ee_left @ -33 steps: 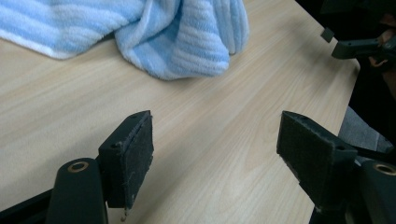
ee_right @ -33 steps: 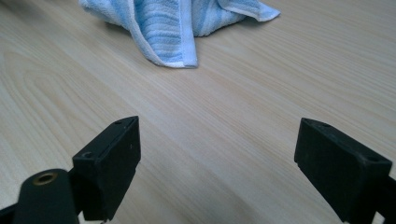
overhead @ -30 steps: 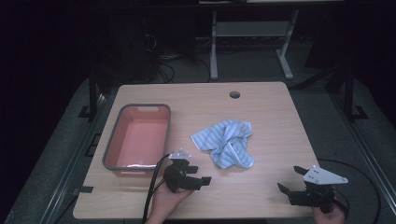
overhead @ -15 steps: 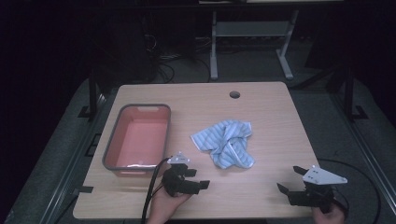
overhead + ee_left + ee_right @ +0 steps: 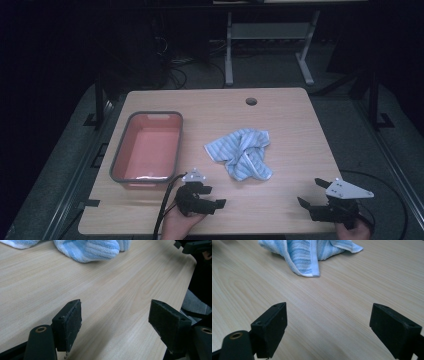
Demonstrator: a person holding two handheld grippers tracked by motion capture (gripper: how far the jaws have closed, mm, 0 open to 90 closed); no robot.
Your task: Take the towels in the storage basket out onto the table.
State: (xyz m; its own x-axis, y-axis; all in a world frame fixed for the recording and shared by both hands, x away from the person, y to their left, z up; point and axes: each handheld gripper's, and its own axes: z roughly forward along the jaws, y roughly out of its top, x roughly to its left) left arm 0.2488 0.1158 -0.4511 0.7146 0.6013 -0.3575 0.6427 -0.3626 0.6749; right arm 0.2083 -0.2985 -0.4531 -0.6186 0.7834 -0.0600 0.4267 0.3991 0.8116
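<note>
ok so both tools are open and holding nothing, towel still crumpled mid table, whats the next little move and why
Probably ease the left tool forward to the near edge of the blue striped towel. Its jaws stand wide apart over bare table, and the towel lies just beyond them in the left gripper view, closer than to the right tool. The red tub sits empty beside it.

A crumpled blue striped towel [image 5: 241,159] lies mid-table [image 5: 295,130], right of a red grey-rimmed tub [image 5: 148,147].

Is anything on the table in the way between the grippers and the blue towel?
No. Bare wood lies between the left hand-held gripper and the blue towel, and between the right hand-held gripper and it. The tub sits off to the side.
</note>
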